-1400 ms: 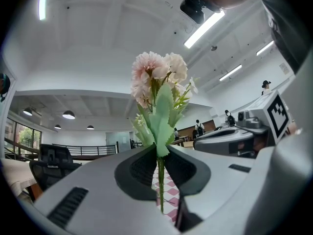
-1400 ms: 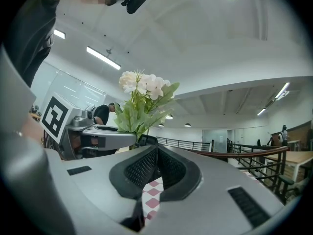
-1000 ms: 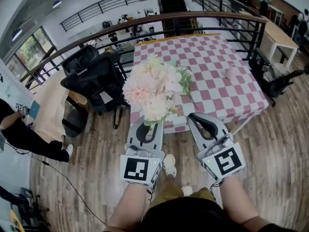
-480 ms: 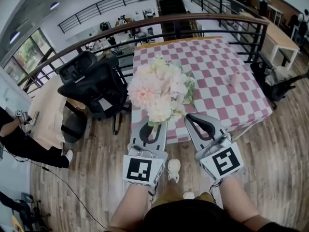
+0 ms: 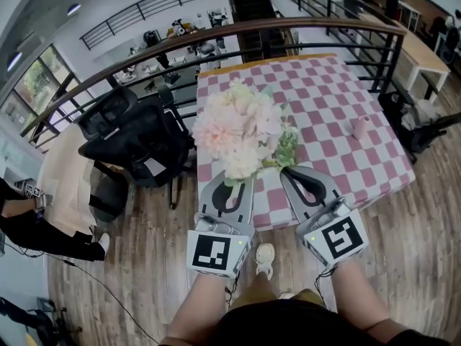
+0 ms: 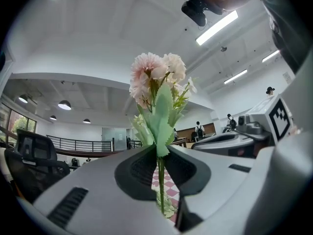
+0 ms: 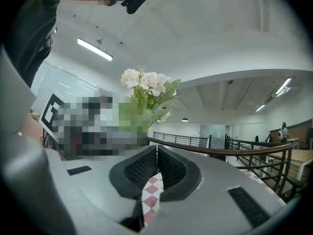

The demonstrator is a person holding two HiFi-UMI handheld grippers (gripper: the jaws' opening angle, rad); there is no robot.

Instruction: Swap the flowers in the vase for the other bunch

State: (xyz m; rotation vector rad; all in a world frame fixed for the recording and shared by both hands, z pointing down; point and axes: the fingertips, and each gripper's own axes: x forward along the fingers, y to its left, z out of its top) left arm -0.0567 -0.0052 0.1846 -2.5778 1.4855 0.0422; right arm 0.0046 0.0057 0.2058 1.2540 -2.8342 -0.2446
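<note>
Head view. Left gripper (image 5: 232, 187) holds the bunch (image 5: 241, 128) upright. The pale pink and cream heads sit just beyond its fingers, over the near left edge of the tabletop (image 5: 338, 92), which carries a pink-and-white check cloth. Right gripper (image 5: 294, 175) is just right of the bunch, level with the left one. A small pink object (image 5: 360, 126) stands on the right part of the cloth, well apart from both grippers; too small to identify. A black chair (image 5: 133, 132) stands left of the tabletop on the wood floor (image 5: 144, 265). A railing (image 5: 288, 26) runs along the far side.

Left gripper view. Fingers (image 6: 142, 170) are clenched on the thin green stem (image 6: 160, 180), which runs straight up between them. Leaves and blooms (image 6: 156, 80) rise above the tips. The right gripper's marker cube (image 6: 276, 121) shows at right.

Right gripper view. Fingers (image 7: 142, 168) are pressed together at the tips with nothing between them. Check cloth (image 7: 150, 192) shows through the gap behind them. The bunch (image 7: 146, 87) is up and to the left, not touching. The railing (image 7: 220, 151) crosses beyond.
</note>
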